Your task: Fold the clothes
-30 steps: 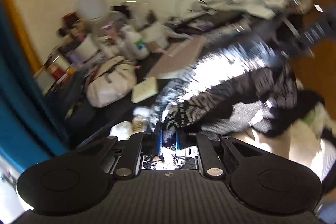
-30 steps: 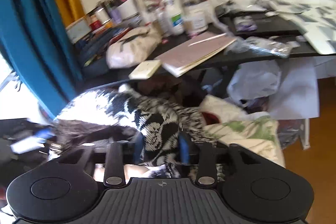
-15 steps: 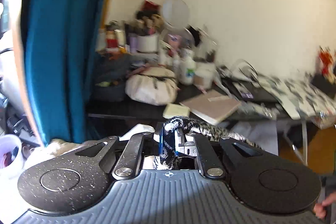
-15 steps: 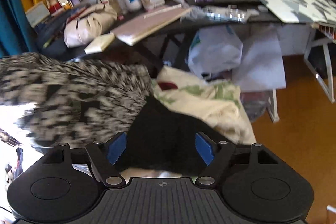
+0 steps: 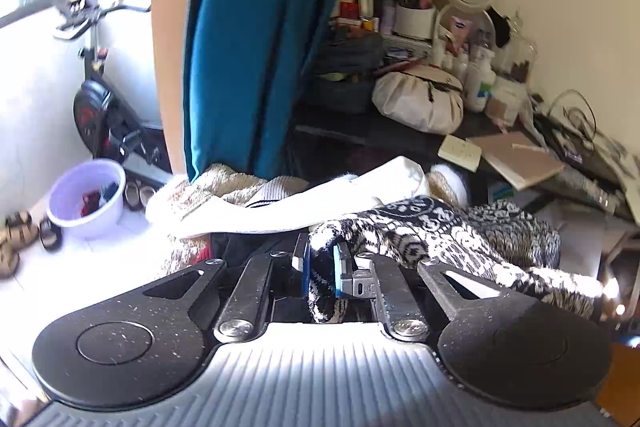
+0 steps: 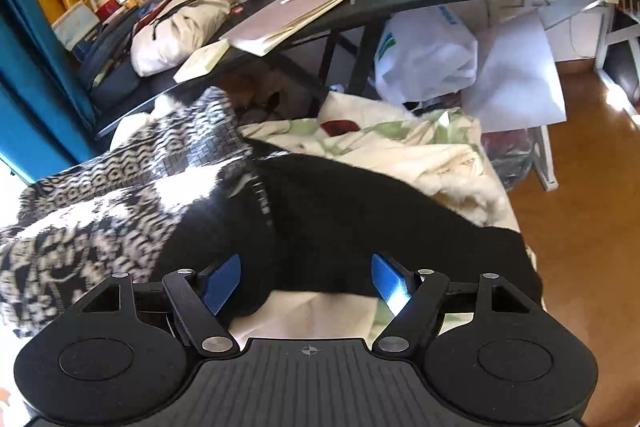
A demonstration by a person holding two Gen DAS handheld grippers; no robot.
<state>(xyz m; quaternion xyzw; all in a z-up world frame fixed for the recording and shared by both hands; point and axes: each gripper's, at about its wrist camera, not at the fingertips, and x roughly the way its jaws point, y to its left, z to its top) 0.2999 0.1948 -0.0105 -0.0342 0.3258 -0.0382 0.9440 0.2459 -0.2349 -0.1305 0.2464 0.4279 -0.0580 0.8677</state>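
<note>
While the left gripper [image 5: 322, 263] stays pinched on one end of the patterned sweater [image 5: 440, 231], its length runs toward the desk [image 6: 400, 3], lying just ahead of the wide-open, empty right gripper [image 6: 306, 277].

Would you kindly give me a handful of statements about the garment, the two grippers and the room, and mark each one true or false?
1. The left gripper is clamped on a black-and-white patterned knit. True.
2. The right gripper is closed on the knit. False: its blue pads stand wide apart, with black fabric lying between them unpinched.
3. A teal curtain hangs to the left of the cluttered desk. True.
4. The lilac basin sits on the desk. False: it is on the floor, beside shoes.
5. A white plastic bag lies under the desk. True.
</note>
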